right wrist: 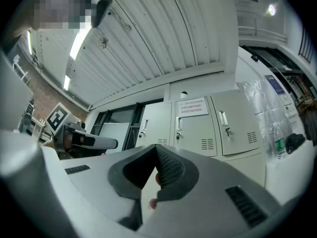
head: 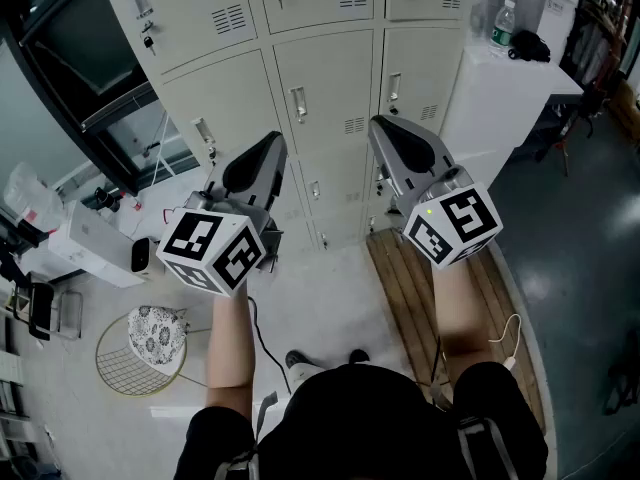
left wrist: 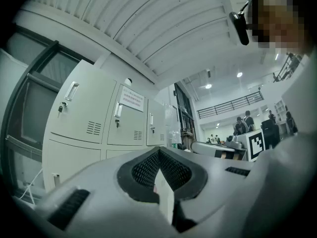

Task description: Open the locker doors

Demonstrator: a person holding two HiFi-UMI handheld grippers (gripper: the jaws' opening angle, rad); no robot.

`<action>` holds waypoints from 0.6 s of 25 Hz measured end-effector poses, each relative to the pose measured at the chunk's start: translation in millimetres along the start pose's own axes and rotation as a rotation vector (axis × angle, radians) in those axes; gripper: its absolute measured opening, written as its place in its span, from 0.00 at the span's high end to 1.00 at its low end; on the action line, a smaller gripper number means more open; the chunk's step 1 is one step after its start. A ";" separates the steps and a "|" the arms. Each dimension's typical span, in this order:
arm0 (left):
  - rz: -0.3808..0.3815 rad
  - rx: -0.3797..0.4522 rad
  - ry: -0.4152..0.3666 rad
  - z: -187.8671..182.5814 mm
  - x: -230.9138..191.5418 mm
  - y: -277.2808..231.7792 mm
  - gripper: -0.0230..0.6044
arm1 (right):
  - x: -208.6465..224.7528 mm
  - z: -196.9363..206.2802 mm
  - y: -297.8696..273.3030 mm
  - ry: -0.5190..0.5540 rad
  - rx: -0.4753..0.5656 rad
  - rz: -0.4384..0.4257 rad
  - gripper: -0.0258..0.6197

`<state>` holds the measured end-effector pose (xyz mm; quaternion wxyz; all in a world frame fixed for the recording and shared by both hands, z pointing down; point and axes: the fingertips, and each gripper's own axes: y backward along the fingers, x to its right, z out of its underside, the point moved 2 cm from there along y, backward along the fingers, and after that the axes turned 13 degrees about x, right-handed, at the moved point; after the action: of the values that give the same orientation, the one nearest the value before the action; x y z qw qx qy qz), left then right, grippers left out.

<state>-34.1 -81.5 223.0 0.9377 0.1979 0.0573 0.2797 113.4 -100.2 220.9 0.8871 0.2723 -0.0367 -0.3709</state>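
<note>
A bank of cream lockers (head: 320, 78) stands ahead with every door closed; each door has a metal handle (head: 298, 103) and some have keys hanging. My left gripper (head: 264, 153) is held up in front of the middle row, shut and empty, a short way from the doors. My right gripper (head: 384, 131) is beside it, also shut with nothing in it. In the left gripper view the closed jaws (left wrist: 159, 156) point slightly upward at the upper lockers (left wrist: 89, 113). The right gripper view shows its closed jaws (right wrist: 157, 151) below the upper lockers (right wrist: 198, 125).
A white cabinet (head: 500, 98) stands right of the lockers with a bottle (head: 505, 23) and a black object (head: 528, 46) on top. A wooden board (head: 420, 278) lies on the floor. A wire basket (head: 150, 343) and white boxes (head: 95, 243) sit at the left.
</note>
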 end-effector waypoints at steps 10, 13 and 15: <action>-0.007 0.001 -0.007 -2.0 14.8 0.7 0.94 | -2.1 -6.3 7.6 0.000 -0.001 -0.028 0.96; -0.008 -0.004 -0.010 -2.0 19.7 0.3 0.94 | -2.6 -7.2 10.2 -0.008 -0.001 -0.034 0.96; -0.010 -0.008 -0.010 -1.6 22.5 -0.5 0.94 | -2.3 -8.3 11.5 -0.013 0.000 -0.040 0.96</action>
<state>-15.4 -68.9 221.4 0.9401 0.1954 0.0523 0.2743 121.3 -88.2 220.0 0.8792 0.2705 -0.0369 -0.3905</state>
